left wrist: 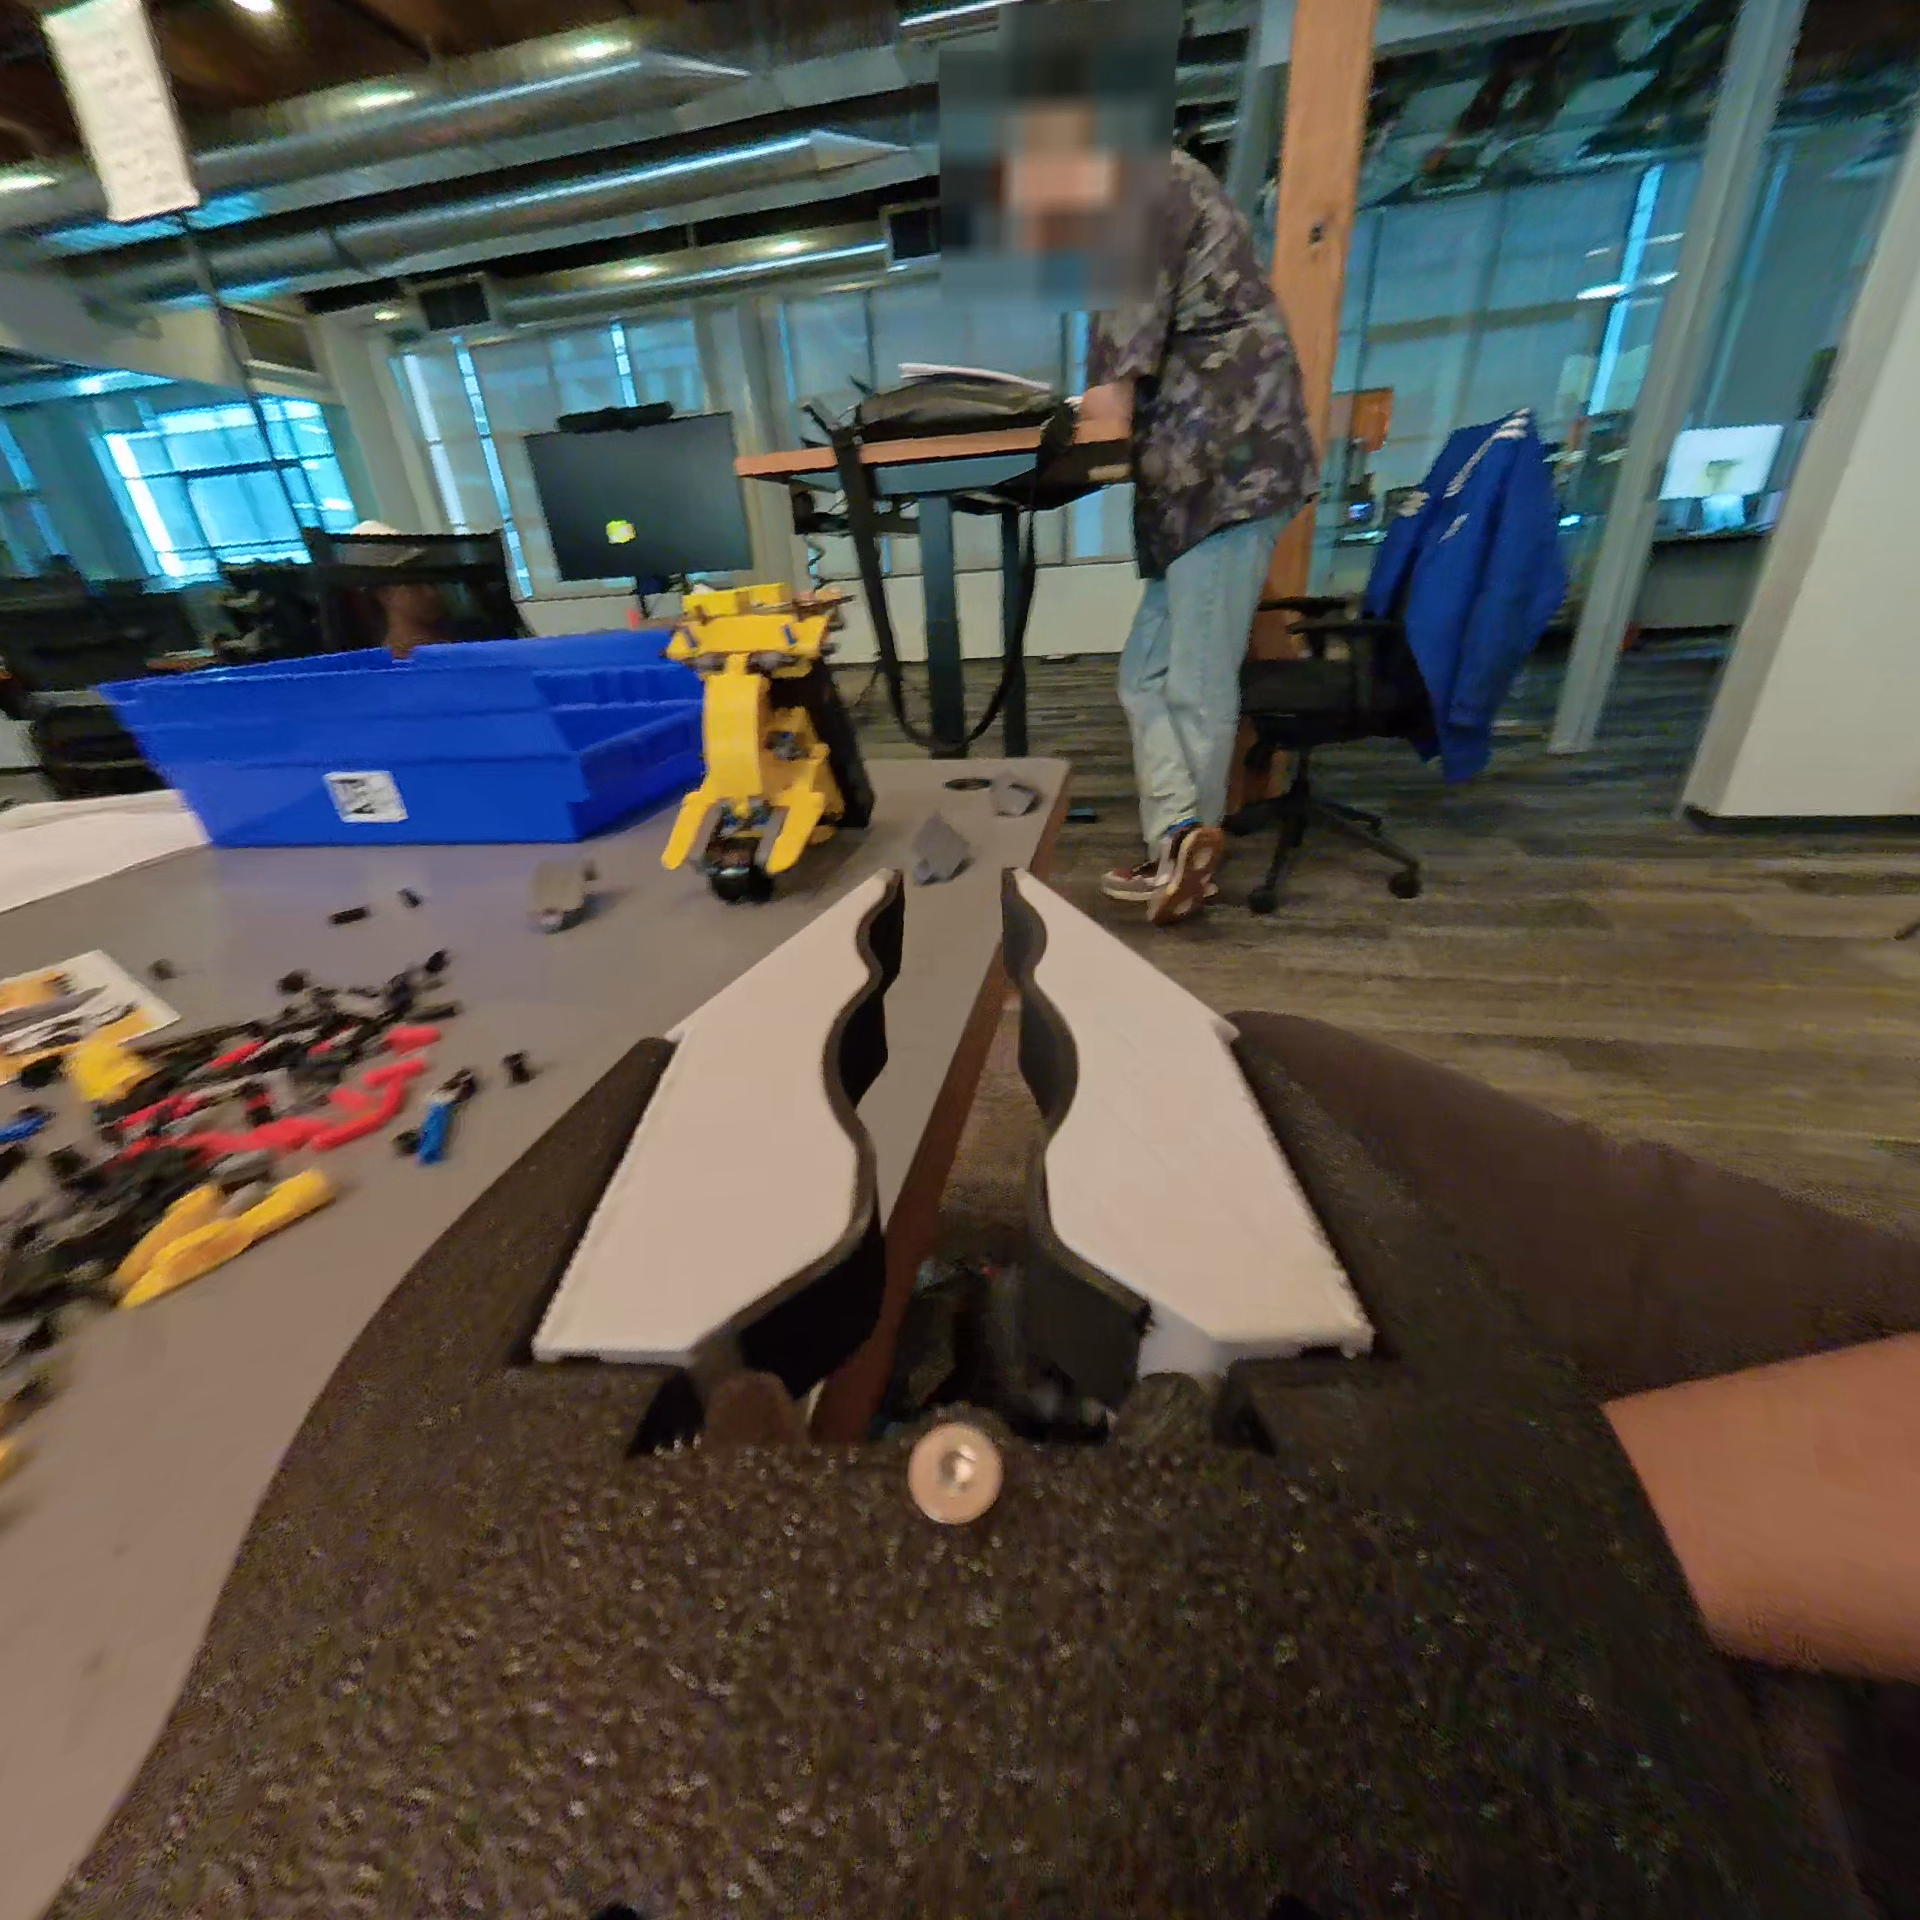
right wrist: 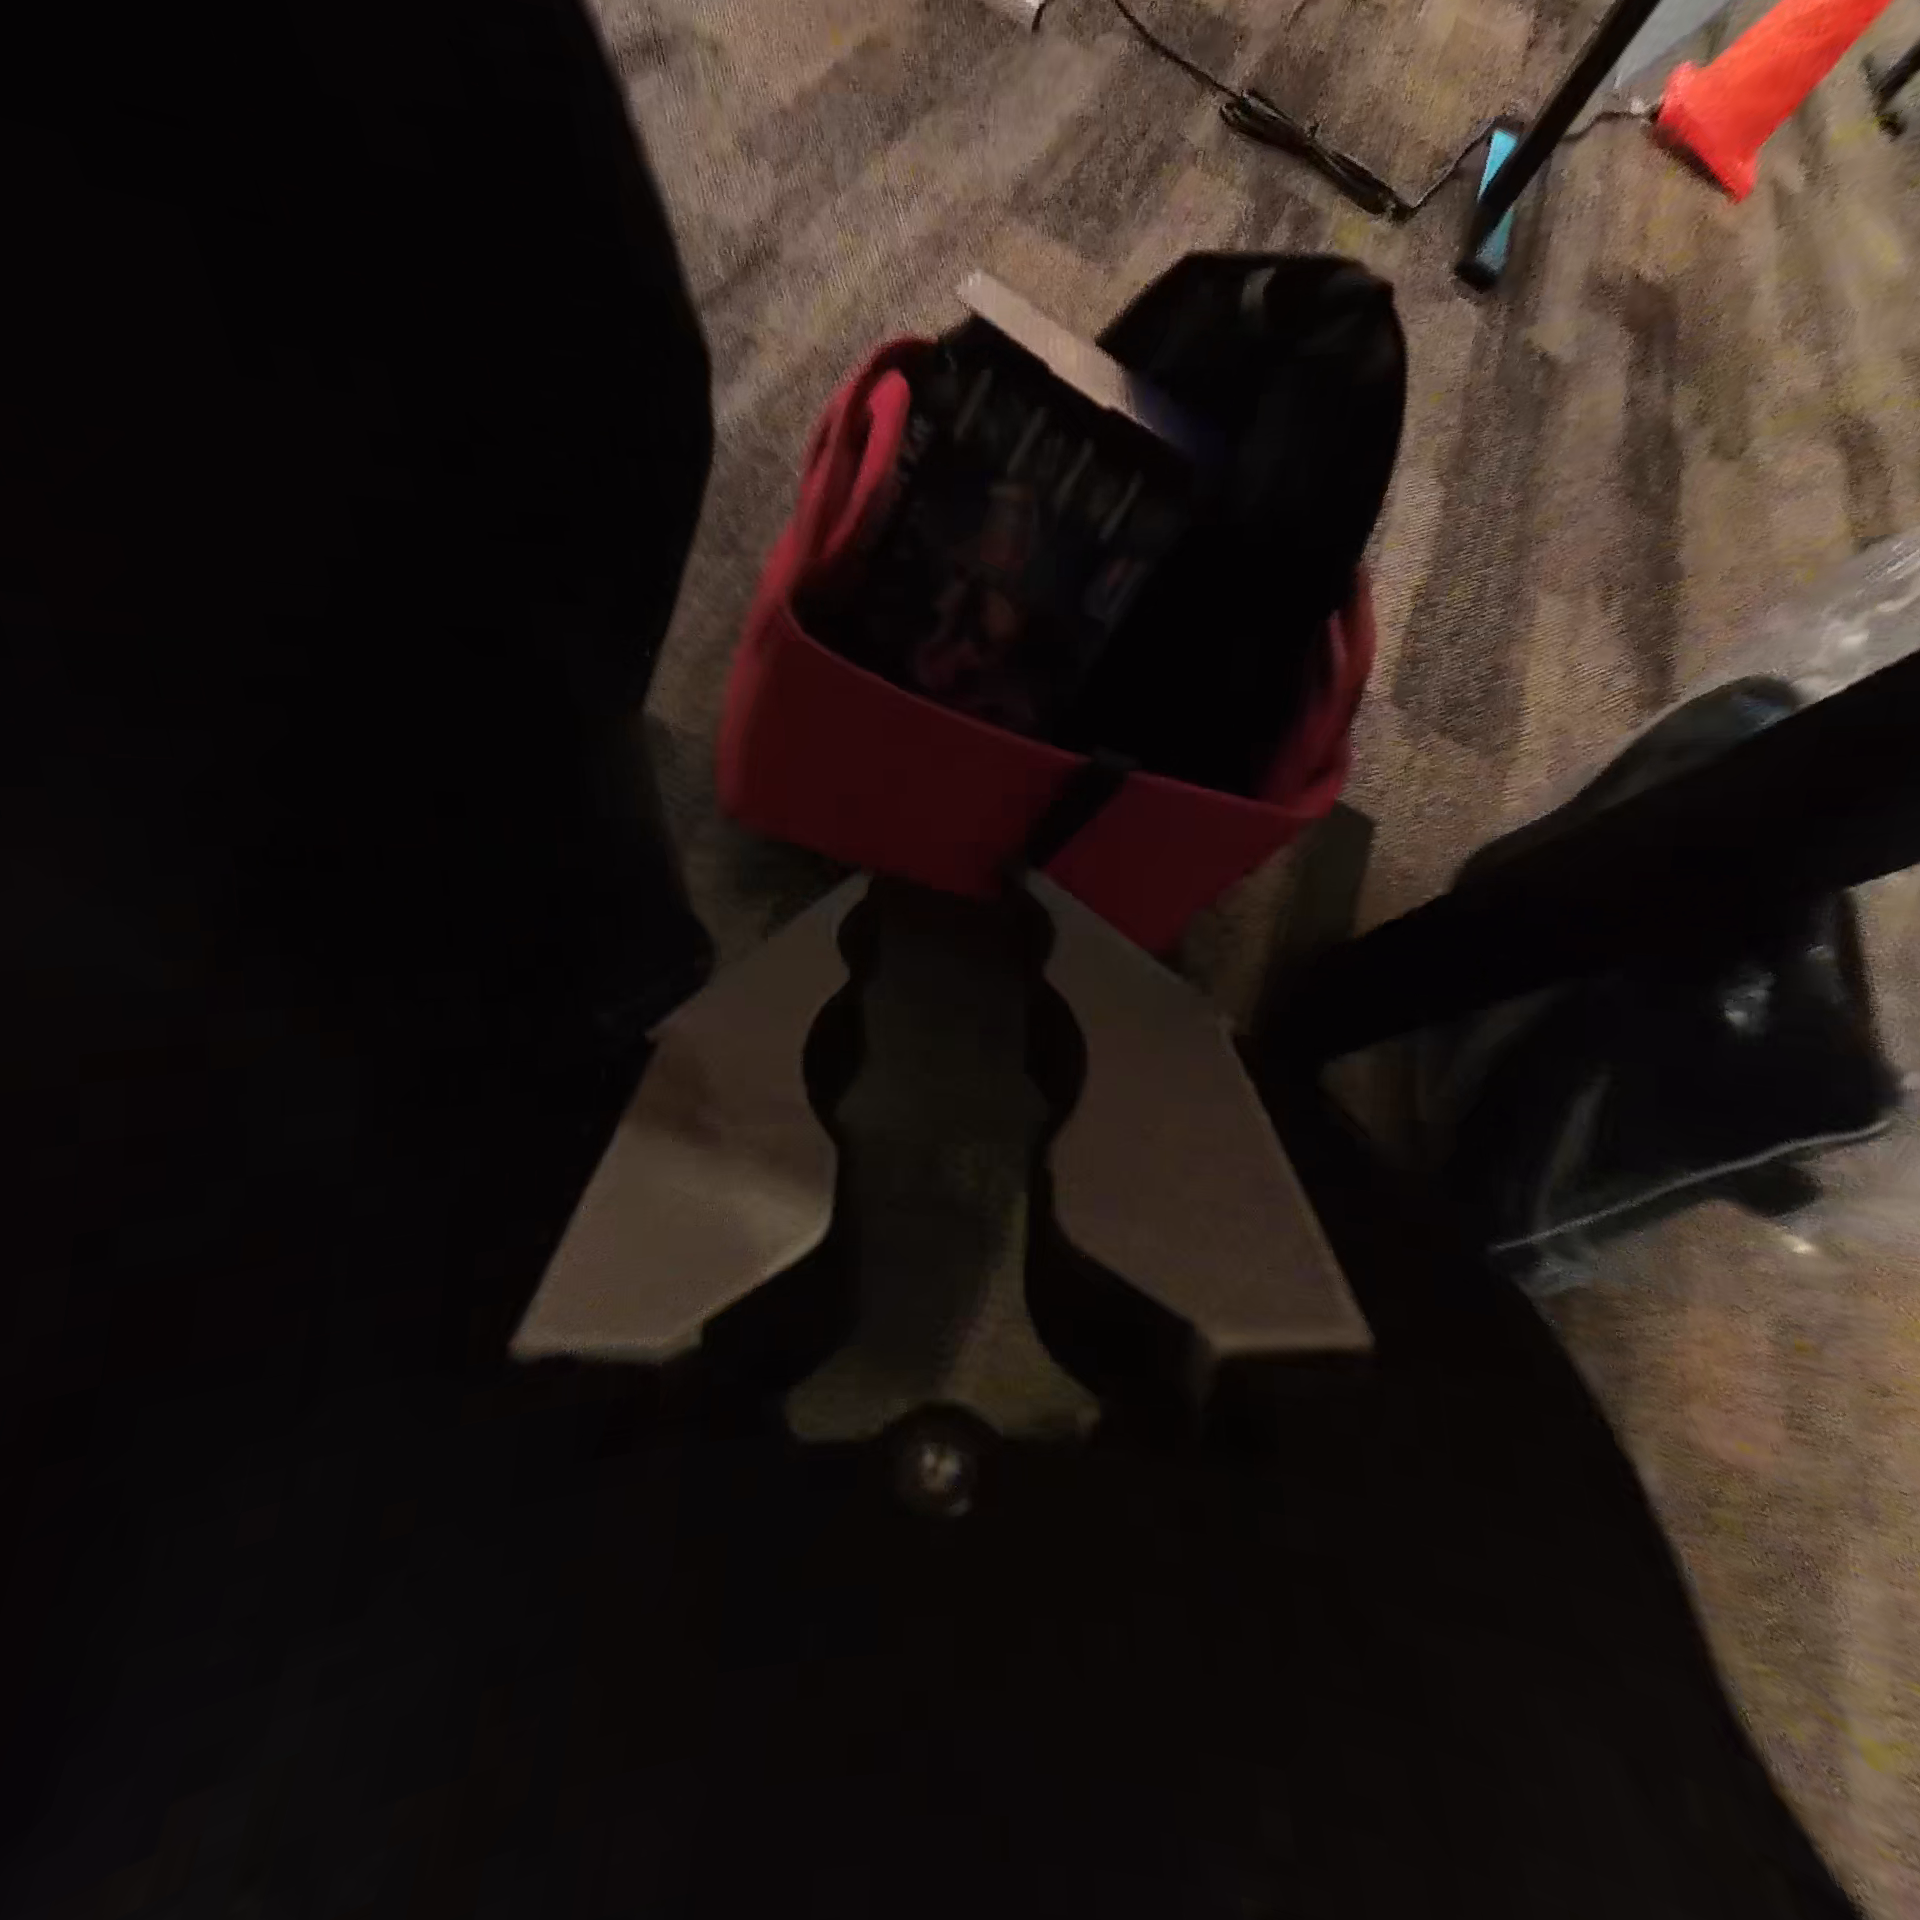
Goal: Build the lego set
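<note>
My left gripper (left wrist: 951,894) is open and empty, held over the right edge of a grey table (left wrist: 312,1403). Ahead of it on the table stands a yellow brick-built machine model (left wrist: 753,748). A pile of loose small bricks (left wrist: 239,1101) in black, red, yellow and blue lies to the left. My right gripper (right wrist: 945,894) is open and empty, pointing down at the carpet. Its tips are just short of a red bag (right wrist: 935,790) that holds a dark box (right wrist: 1039,520) and a black item. That view is dark and blurred.
A blue plastic bin (left wrist: 416,738) stands at the table's back left, with a printed booklet (left wrist: 62,1008) at the left edge. A person stands at a raised desk (left wrist: 914,452) beyond, beside an office chair (left wrist: 1340,707). An orange cone (right wrist: 1756,94) and a black bag (right wrist: 1662,997) lie on the carpet. My right tips are about 35 centimeters from the yellow brick-built machine model (left wrist: 753,748), my left tips only 25 centimeters.
</note>
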`<state>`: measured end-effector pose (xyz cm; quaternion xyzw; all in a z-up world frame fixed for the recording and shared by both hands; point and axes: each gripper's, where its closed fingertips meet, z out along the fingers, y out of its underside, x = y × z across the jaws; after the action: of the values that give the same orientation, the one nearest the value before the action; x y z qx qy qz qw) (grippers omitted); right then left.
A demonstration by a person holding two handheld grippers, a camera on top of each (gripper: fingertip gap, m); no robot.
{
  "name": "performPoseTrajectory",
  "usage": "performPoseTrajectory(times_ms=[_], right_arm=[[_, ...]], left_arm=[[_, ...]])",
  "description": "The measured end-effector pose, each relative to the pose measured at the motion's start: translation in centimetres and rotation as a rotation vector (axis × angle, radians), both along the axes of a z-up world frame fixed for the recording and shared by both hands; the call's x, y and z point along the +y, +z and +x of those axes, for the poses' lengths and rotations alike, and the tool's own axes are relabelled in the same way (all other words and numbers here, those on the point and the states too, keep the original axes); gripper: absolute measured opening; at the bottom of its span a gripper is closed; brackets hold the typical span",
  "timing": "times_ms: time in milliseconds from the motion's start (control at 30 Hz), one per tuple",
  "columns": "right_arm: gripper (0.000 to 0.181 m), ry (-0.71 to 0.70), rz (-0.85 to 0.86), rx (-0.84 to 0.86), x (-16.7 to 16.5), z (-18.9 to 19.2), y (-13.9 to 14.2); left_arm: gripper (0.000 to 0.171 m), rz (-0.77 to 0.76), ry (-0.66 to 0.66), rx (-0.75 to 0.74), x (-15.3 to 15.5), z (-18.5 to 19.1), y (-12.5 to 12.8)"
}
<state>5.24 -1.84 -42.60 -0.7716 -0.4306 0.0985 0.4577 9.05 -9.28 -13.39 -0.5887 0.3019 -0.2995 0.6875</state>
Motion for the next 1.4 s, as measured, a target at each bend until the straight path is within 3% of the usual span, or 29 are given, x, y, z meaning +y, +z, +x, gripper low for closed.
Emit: performPoseTrajectory(times_ms=[167, 333, 467, 533, 633, 767, 1200, 1400], right_arm=[[0.024, -0.004, 0.086, -0.200, 3.6, 2.0, -4.4], [0.024, 0.084, -0.025, -0.114, 0.4, 2.5, -0.5], [0.023, 0.247, 0.087, -0.313, -3.7, 2.5, 2.7], [0.023, 0.287, 0.123, -0.324, -5.6, 1.7, 4.5], [0.024, 0.331, 0.055, -0.205, -9.0, 0.6, 6.4], [0.015, 0.429, 0.053, -0.105, -11.6, 1.4, 8.0], [0.007, 0.374, 0.143, 0.769, -8.0, 6.8, 23.8], [0.009, 0.351, 0.204, 0.875, -7.3, 5.8, 27.4]], left_arm=[[0.017, -0.013, -0.115, -0.008, 0.1, 3.6, 0.0], [0.018, -0.018, -0.140, -0.019, 0.5, 4.3, -0.1], [0.018, -0.015, -0.107, -0.123, 0.9, 2.5, 1.4], [0.017, -0.022, -0.090, -0.184, 1.2, 1.3, 2.2], [0.017, -0.052, -0.082, -0.232, 1.6, 0.8, 2.3], [0.017, -0.061, -0.067, -0.174, 1.8, 1.8, 1.2], [0.017, -0.076, -0.050, -0.165, 1.3, 1.0, 0.5], [0.017, -0.143, -0.006, -0.242, 1.1, -1.9, 0.3]])
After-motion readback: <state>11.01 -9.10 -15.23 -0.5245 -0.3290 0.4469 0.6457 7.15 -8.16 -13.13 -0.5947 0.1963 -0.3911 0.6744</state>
